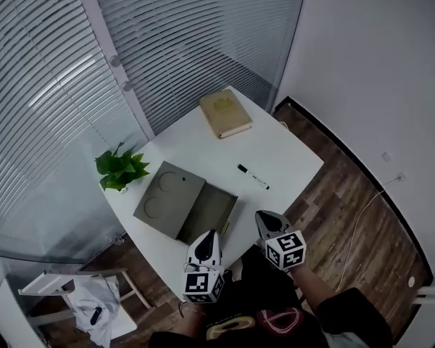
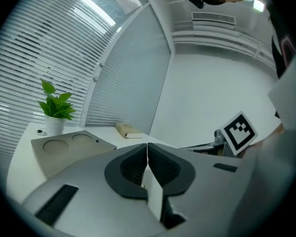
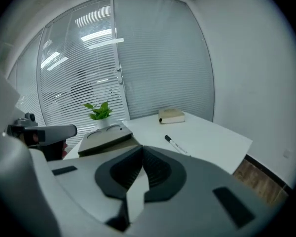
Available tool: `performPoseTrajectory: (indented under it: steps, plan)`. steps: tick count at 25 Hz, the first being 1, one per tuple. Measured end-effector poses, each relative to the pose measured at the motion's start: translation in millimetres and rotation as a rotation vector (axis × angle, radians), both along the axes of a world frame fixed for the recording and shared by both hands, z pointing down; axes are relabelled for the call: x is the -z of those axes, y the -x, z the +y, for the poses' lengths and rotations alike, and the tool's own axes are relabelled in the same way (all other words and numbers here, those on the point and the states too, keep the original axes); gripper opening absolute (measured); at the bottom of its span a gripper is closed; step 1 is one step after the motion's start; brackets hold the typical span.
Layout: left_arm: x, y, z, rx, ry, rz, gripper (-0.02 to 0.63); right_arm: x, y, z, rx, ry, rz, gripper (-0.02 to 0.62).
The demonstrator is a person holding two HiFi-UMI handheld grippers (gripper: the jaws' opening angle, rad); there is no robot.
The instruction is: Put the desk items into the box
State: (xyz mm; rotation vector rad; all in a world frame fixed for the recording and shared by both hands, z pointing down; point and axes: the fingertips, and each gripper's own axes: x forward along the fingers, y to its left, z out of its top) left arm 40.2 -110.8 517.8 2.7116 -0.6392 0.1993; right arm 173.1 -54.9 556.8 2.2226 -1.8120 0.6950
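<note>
While left gripper (image 1: 209,235) and right gripper (image 1: 264,216) are hanging empty, jaws together, marker (image 1: 253,177) and notebook (image 1: 225,112) are lying past the open box (image 1: 185,209); approaching unopened is probably risking rolling marker off desk (image 1: 290,154)

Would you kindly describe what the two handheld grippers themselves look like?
The two match. The left gripper and the right gripper each have a pale grey shell that tapers to a point, with dark ribbed fingers set into it. Each carries a white cube printed with black square markers.
</note>
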Motion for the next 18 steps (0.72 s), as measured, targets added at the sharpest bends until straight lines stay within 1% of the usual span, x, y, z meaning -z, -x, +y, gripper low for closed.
performPoseTrajectory:
  steps: [5, 10, 11, 12, 13, 15, 18]
  plan:
    - [0, 0, -19, 0.121, 0.031, -0.045, 0.02, -6, -23, -31, 0.111, 0.046, 0.032, 0.011]
    - [3, -4, -31, 0.225, 0.024, -0.031, 0.02, -13, -54, -52, 0.151, 0.074, 0.038, 0.025]
    - [1, -4, -33, 0.239, 0.01, -0.03, 0.02, -15, -60, -56, 0.165, 0.086, 0.041, 0.039]
    - [-1, -4, -35, 0.254, -0.008, -0.025, 0.02, -18, -66, -60, 0.182, 0.098, 0.049, 0.087]
    - [-1, -3, -38, 0.275, -0.018, -0.018, 0.02, -19, -72, -64, 0.199, 0.11, 0.059, 0.12]
    - [1, 0, -43, 0.331, -0.014, -0.004, 0.02, -23, -82, -73, 0.229, 0.13, 0.07, 0.137]
    - [1, 6, -51, 0.404, -0.022, -0.011, 0.02, -34, -93, -83, 0.276, 0.171, 0.071, 0.148]
